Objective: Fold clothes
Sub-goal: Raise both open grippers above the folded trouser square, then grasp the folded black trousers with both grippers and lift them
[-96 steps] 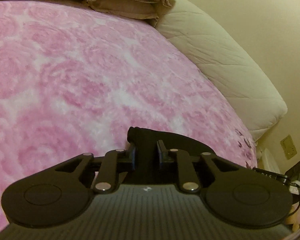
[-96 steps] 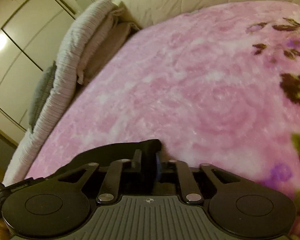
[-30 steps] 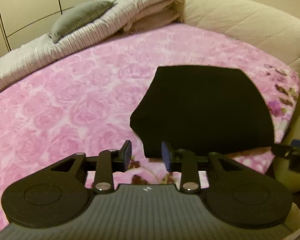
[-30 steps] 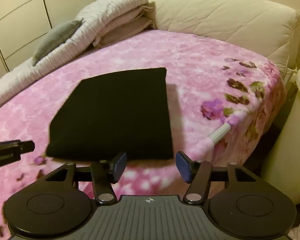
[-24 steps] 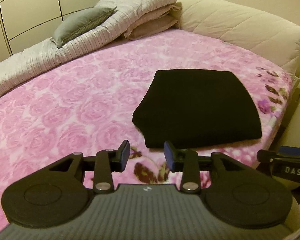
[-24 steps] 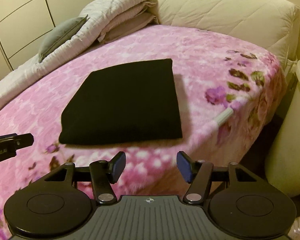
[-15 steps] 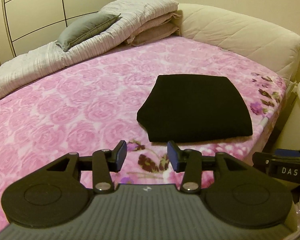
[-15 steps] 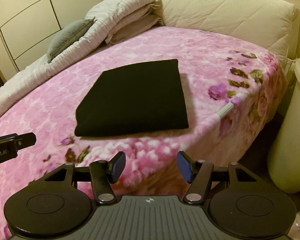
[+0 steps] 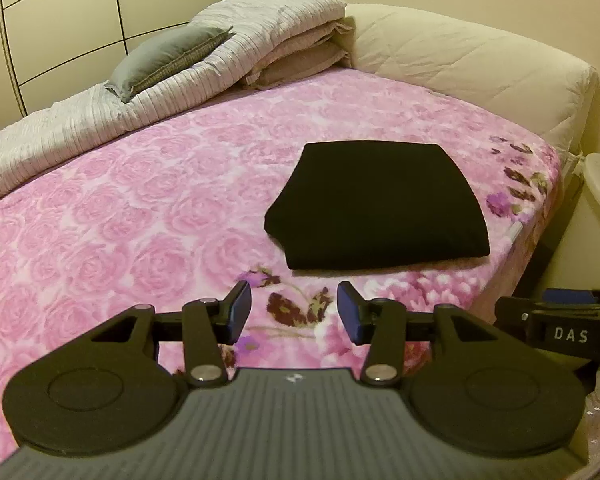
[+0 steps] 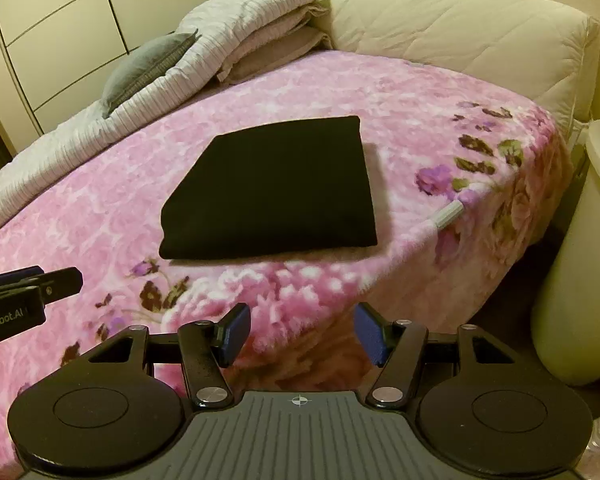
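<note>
- Near the foot corner of the bed (image 9: 148, 208), a black garment (image 9: 374, 204) lies folded into a compact, squared packet on the pink rose-patterned blanket (image 10: 100, 208), apart from everything else; it sits flat with tidy edges, which suggests the fold is finished.
- The left gripper (image 9: 294, 312) hangs short of the garment's near edge, above the blanket, its blue-padded jaws parted with nothing between them.
- The right gripper (image 10: 300, 334) hovers off the bed's corner, jaws spread a little wider, likewise empty; it points toward the garment from the side.
- Both are well clear of the cloth, a stance that fits stepping away so the packet is not disturbed.
- Bedding is stacked out of the way at the far side: a folded striped quilt (image 9: 236, 52), a grey pillow (image 9: 168, 58) on top of it, and a cream duvet (image 10: 460, 36) along the wall, leaving the blanket open as a working area.
- A pale bin (image 10: 580, 260) stands beside the bed corner.
</note>
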`<state>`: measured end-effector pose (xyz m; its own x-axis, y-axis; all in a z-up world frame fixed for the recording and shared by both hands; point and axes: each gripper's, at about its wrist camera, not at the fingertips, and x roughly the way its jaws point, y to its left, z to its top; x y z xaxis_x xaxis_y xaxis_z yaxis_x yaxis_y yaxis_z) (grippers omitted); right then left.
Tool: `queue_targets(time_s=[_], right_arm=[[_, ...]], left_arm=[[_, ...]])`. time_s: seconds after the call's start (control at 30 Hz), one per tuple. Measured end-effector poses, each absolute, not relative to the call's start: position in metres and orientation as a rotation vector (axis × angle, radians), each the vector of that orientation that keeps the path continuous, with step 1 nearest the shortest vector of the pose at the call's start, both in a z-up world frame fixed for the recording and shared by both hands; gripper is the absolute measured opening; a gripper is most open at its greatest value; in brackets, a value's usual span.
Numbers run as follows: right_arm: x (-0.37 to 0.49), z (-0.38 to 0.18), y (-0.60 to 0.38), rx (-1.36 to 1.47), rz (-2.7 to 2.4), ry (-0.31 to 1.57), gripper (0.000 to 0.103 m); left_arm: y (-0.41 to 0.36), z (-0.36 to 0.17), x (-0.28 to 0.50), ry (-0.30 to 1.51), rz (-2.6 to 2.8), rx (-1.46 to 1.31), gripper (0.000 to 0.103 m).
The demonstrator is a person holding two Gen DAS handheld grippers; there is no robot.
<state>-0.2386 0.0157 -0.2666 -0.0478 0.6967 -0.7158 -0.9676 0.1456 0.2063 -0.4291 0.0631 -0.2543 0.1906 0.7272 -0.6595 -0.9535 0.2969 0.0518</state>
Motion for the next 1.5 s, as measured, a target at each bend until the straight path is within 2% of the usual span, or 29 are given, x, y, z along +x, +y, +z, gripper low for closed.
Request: queue_targets(time_s=[0.93, 1.23, 1.33, 1.37, 1.43, 1.5], right_arm=[[-0.233, -0.293, 0.041, -0.493, 1.401, 0.852, 0.061], [-0.166, -0.346, 0.063, -0.355, 1.328, 1.151, 0.062], [-0.133, -0.348, 0.072, -0.217, 1.324, 1.214, 0.062], [-0.122, -0.347, 0.076, -0.164, 1.328, 1.231, 0.063], [-0.102, -0.345, 0.086, -0.069, 1.342, 1.258, 0.073], [-0.085, -0.343, 0.099, 0.016, 1.361, 1.279, 0.076]], left_arm=[[0.106, -0.299, -0.444, 0.609, 1.136, -0.747, 0.046], [0.164, -0.345, -0.483, 0.390, 1.054, -1.137, 0.046], [0.185, -0.358, -0.493, 0.296, 1.024, -1.241, 0.051], [0.192, -0.362, -0.495, 0.265, 1.017, -1.271, 0.054], [0.207, -0.368, -0.499, 0.227, 1.019, -1.303, 0.056], [0.223, -0.372, -0.503, 0.197, 1.025, -1.319, 0.058]])
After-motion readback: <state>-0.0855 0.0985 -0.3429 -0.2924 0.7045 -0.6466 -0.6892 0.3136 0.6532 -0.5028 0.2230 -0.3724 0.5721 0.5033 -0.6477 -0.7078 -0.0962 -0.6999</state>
